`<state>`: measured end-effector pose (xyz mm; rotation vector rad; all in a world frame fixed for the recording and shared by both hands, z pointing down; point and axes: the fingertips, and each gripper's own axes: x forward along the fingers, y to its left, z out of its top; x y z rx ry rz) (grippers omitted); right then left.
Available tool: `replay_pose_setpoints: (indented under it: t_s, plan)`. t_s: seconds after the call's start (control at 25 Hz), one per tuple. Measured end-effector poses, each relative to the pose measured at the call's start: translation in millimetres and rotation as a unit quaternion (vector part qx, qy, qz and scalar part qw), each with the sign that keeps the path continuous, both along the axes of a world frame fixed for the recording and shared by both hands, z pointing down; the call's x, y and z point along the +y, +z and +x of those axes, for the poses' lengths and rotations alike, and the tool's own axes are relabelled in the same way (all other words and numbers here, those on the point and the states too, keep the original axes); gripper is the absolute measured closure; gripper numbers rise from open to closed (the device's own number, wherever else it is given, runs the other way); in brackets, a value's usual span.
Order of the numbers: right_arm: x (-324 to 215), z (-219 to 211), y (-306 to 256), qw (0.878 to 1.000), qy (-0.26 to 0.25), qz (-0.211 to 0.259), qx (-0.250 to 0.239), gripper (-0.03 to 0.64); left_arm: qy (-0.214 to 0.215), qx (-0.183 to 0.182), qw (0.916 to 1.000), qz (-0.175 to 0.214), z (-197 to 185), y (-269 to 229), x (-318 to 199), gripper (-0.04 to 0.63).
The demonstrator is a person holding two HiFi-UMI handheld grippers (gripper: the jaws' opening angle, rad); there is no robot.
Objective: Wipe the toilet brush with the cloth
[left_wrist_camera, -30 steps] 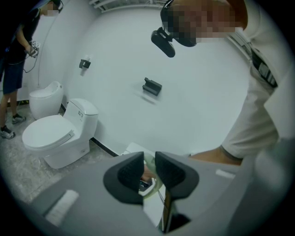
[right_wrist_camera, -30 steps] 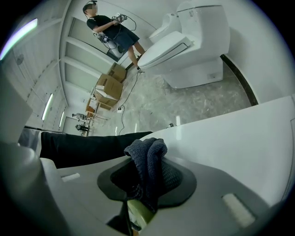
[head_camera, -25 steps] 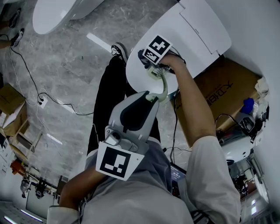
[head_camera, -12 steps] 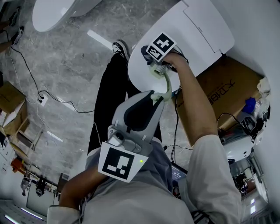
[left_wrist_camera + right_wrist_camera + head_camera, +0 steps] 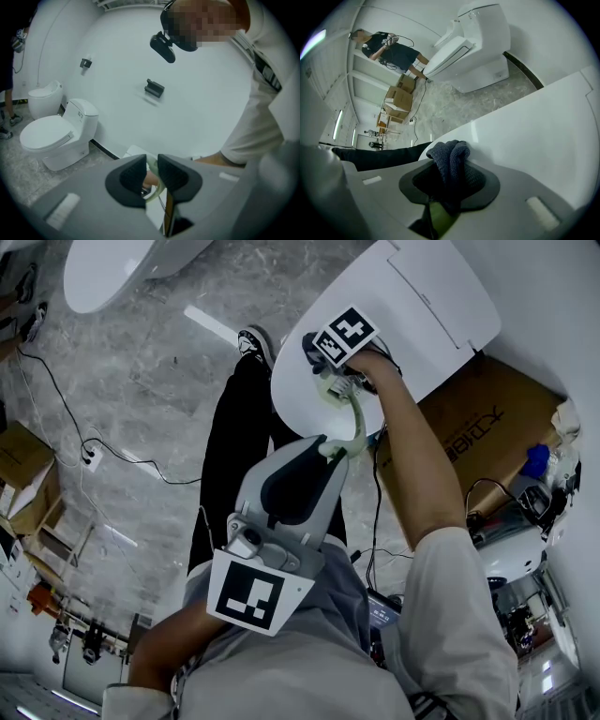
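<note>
Working with two grippers, one brush and one cloth. Pinching the single toilet brush [image 5: 357, 418] by its pale green, curved plastic handle in the left gripper [image 5: 151, 176], ribbed black pads closing on it with only the handle's width between them. Clamping one dark blue-grey knitted cloth [image 5: 450, 161], bunched in soft folds, in the right gripper [image 5: 450, 183], a strip of green showing just under it, above a smooth white toilet lid [image 5: 422, 315]. Showing the cloth's weave only in the right gripper view. Showing two other glossy white toilets [image 5: 51, 136] along a wall in the left gripper view; showing one brown cardboard box [image 5: 478, 427] beside the lid in the head view.
</note>
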<state>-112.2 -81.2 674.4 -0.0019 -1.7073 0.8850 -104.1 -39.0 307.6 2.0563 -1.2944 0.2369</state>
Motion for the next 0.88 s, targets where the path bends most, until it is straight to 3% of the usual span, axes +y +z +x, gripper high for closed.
replay_pose_setpoints:
  t_s: [0.88]
  plan:
    - [-27.1,19.4,-1.1,0.992,0.118,0.031,-0.023,0.506,-0.006,0.001,1.0,0.002,0.0,1.4,0.0,0.595]
